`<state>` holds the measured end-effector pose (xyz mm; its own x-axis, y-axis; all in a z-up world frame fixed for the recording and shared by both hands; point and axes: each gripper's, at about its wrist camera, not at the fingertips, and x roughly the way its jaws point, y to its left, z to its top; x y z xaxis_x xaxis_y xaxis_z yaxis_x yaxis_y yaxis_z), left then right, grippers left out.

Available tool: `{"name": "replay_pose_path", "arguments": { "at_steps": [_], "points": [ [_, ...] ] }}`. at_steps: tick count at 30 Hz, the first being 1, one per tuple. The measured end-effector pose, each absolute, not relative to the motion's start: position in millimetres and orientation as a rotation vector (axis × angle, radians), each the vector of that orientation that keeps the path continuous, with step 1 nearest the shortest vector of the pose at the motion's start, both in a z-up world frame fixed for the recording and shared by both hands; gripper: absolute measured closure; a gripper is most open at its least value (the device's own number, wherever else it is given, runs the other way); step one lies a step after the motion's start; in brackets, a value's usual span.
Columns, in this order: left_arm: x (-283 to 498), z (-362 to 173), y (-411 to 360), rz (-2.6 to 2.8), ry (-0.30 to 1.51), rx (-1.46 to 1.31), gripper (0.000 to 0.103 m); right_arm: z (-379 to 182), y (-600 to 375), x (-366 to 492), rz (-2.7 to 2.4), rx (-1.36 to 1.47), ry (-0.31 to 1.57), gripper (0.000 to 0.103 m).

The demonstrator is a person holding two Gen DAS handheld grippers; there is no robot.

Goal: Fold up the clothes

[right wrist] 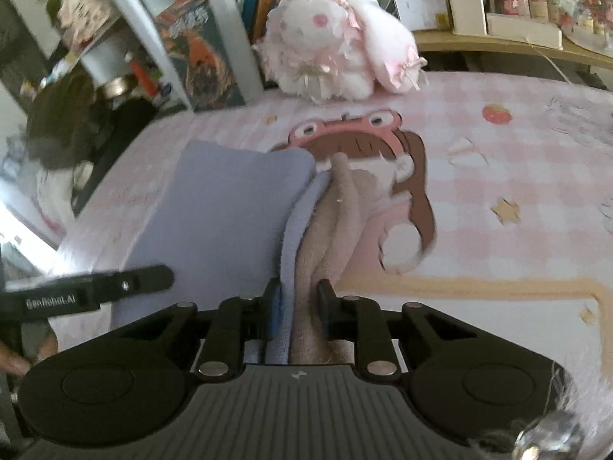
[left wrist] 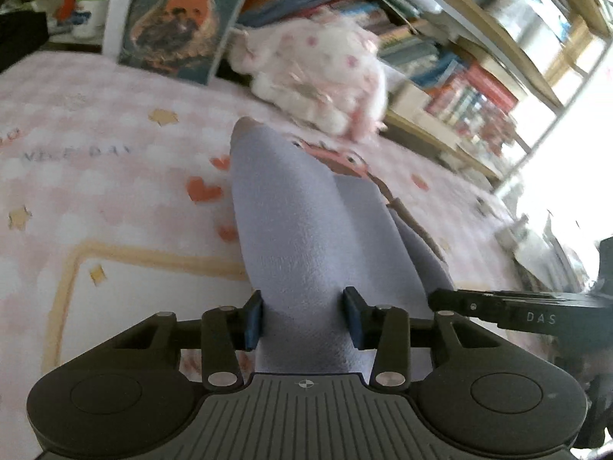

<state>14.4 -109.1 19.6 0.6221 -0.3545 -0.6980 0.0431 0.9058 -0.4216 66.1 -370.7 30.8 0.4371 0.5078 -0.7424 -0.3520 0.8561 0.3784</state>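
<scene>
A lavender fleece garment [left wrist: 291,222] lies in a long folded strip on the pink checked bed cover [left wrist: 95,134]. My left gripper [left wrist: 304,320] holds its near end, with the cloth filling the gap between both blue pads. In the right wrist view the same garment [right wrist: 230,207] shows a beige inner layer [right wrist: 337,222] along its right edge. My right gripper [right wrist: 298,308] is shut on the bunched lavender and beige layers at the near end. Each view shows the other gripper's black finger at its side, close by.
A white and pink plush toy [right wrist: 333,50] sits at the far edge of the bed, against shelves of books [left wrist: 459,88]. An upright picture board [left wrist: 172,19] leans beside it. Papers and clutter [left wrist: 536,245] lie past the bed's right side.
</scene>
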Motion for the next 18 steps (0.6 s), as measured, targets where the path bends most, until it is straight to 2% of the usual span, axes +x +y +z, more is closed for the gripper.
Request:
{"name": "replay_pose_path", "arguments": {
  "at_steps": [4, 7, 11, 13, 18],
  "points": [
    [-4, 20, -123, -0.268, 0.929, -0.397, 0.061, 34, -394, 39, 0.546, 0.18, 1.025, 0.085],
    [-10, 19, -131, -0.274, 0.975, -0.391, 0.056, 30, -409, 30, 0.534, 0.212, 1.056, 0.084],
    [-9, 9, -129, -0.239, 1.001, -0.453, 0.045, 20, -426, 30, 0.506, 0.282, 1.105, 0.071],
    [-7, 4, -126, -0.226, 1.006, -0.504, 0.041, 13, -434, 33, 0.511, 0.326, 1.13, 0.06],
    [-4, -8, -132, -0.187, 1.02, -0.585, 0.035, -4, -440, 36, 0.569, 0.4, 1.202, 0.058]
  ]
}}
